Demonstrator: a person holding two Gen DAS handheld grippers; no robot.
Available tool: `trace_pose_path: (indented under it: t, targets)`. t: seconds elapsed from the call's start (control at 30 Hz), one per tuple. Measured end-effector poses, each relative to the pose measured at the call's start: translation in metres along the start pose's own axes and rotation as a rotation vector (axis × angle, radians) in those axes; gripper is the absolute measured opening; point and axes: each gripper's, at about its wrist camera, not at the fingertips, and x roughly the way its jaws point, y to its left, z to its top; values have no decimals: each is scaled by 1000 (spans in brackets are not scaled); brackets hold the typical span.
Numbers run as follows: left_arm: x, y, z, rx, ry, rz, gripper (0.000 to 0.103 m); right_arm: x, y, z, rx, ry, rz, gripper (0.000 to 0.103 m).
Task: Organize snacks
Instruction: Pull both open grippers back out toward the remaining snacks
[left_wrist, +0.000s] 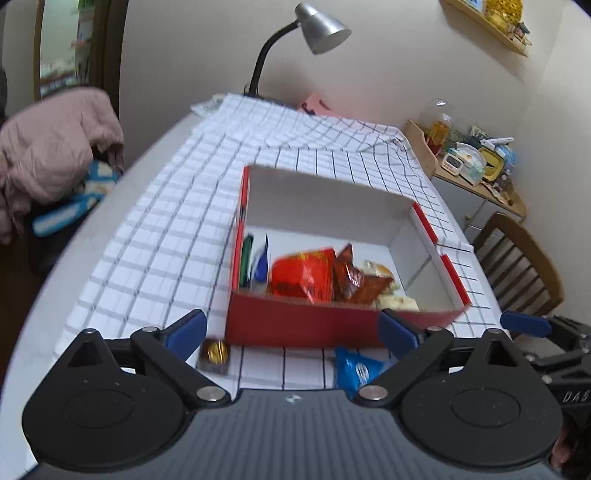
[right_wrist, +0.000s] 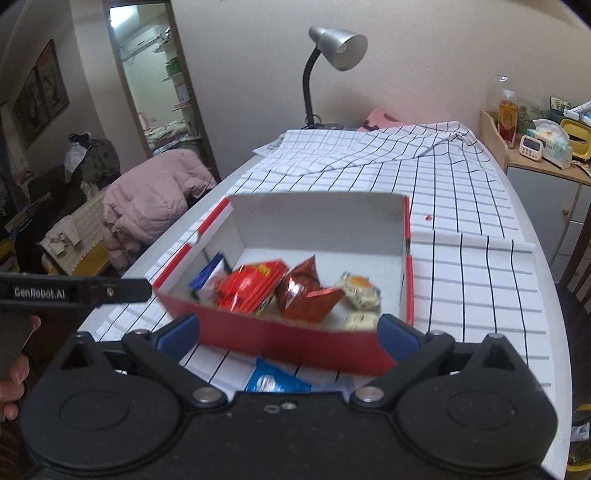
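Now we hold both claws released, and the blue packet lies just near of the red box, nearest our right claw.

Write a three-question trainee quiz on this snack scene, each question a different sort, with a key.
1. True or false: the red box has a lid on it.
2. How many snacks lie on the cloth outside the box in the left wrist view? A) none B) two C) five
3. Fill in: both grippers, left gripper and right gripper, are ____.

Key: 1 false. 2 B, the blue packet and the gold sweet. 3 open.
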Motion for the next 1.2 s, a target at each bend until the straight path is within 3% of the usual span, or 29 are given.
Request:
trace_pose_path:
  t: [0.17, 0.6, 1.07, 1.2]
  targets:
    - [-4, 17, -23, -38, 23, 20, 100, -10, 5, -26, -21, 9, -16, 103]
    - [19, 24, -53, 40, 86, 133, 100, 3, -13, -69, 20, 98, -57, 103]
    - [74, 41, -48, 27, 161, 277, 100, 60, -40, -68, 17, 187, -116, 96]
    - [90, 47, -46, 22, 218, 289, 100, 72, -40, -63, -23, 213, -127, 95]
